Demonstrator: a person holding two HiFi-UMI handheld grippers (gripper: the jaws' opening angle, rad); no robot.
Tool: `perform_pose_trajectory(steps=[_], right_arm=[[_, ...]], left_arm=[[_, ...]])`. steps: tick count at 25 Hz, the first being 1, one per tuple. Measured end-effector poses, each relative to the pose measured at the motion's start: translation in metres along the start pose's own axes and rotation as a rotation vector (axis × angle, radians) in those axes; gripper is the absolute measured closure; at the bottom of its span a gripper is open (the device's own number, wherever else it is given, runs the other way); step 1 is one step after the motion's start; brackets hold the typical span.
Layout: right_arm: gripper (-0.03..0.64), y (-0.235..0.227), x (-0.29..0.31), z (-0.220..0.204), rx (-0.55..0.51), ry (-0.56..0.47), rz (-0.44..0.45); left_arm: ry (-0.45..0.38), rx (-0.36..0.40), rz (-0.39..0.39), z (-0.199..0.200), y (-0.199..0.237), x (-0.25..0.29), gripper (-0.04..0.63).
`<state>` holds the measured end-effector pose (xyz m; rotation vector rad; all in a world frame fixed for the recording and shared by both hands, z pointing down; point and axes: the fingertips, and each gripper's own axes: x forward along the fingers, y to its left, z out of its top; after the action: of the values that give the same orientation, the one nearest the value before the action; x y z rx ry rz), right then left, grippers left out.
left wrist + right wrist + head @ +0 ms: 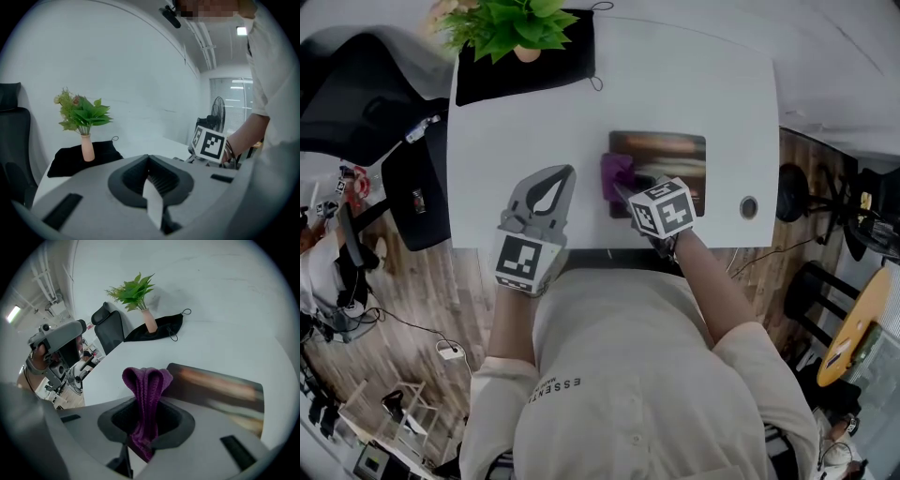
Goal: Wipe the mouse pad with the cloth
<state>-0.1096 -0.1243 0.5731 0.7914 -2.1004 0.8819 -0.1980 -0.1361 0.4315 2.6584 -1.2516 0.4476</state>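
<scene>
In the head view the right gripper (pixel 619 190) presses the purple cloth (pixel 615 170) onto the mouse pad's (pixel 675 150) left edge, apparently to wipe; the left gripper view shows the left gripper (pixel 151 174) clenched empty, seemingly idle; the right gripper view shows the jaws pinching the cloth's bunched fold.

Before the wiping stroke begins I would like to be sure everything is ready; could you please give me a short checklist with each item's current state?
1. Cloth held by the right gripper: ok, jaws shut on it.
2. Cloth pressed onto the mouse pad: cannot tell; it sits at the pad's left edge.
3. Pad surface free of other objects: ok.
4. Left gripper out of the way: ok, shut, empty, off to the pad's left.
5. Vase away from the wiping path: ok, at the far corner.
</scene>
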Motion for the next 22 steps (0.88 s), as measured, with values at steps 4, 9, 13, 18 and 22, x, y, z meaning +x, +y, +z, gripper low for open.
perform_pose_trajectory(steps=[4, 9, 13, 18, 22], right_arm=[[0.523, -0.005, 0.009, -0.004, 0.007, 0.003, -0.013], [0.523, -0.015, 0.004, -0.009, 0.015, 0.004, -0.002], [0.523, -0.033, -0.009, -0.016, 0.008, 0.005, -0.010], [0.523, -0.061, -0.026, -0.027, 0.028, -0.001, -0.016], [0.523, -0.081, -0.039, -0.035, 0.036, -0.004, -0.021]], left_arm=[[0.001, 0.001, 0.008, -0.003, 0.004, -0.001, 0.594], [0.002, 0.003, 0.012, 0.005, -0.006, 0.006, 0.594], [-0.008, 0.004, 0.019, 0.011, -0.017, 0.015, 0.594], [0.000, 0.001, 0.025, 0.014, -0.036, 0.030, 0.594], [0.007, 0.002, 0.022, 0.018, -0.055, 0.044, 0.594]])
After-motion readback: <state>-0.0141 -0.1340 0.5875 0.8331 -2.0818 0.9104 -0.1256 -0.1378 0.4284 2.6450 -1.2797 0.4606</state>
